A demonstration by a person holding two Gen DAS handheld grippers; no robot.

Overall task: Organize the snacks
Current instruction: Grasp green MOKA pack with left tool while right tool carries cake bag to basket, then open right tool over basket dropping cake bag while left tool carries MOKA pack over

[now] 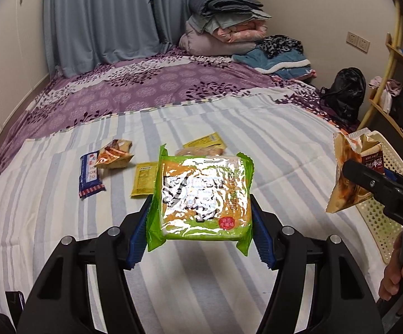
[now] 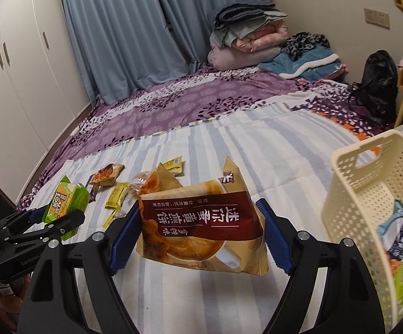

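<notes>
My left gripper [image 1: 201, 211] is shut on a green and orange snack pack [image 1: 205, 194], held above the striped sheet. In the right wrist view that same green pack [image 2: 65, 200] and the left gripper [image 2: 59, 217] appear at the far left. My right gripper [image 2: 201, 222] is shut on a tan and dark red biscuit bag [image 2: 198, 222], lifted off the bed; the left wrist view shows this biscuit bag [image 1: 349, 172] at the right edge. A cream perforated basket [image 2: 368, 183] stands at the right with a blue and white packet [image 2: 396, 231] inside.
Several loose snacks lie on the striped sheet [image 1: 62, 222]: a blue bar [image 1: 90, 175], an orange packet [image 1: 115, 153], yellow sachets [image 1: 144, 178]. Folded blankets [image 1: 223, 25] and a black bag [image 1: 346, 91] sit at the bed's far side. A wooden shelf [image 1: 396, 83] stands on the right.
</notes>
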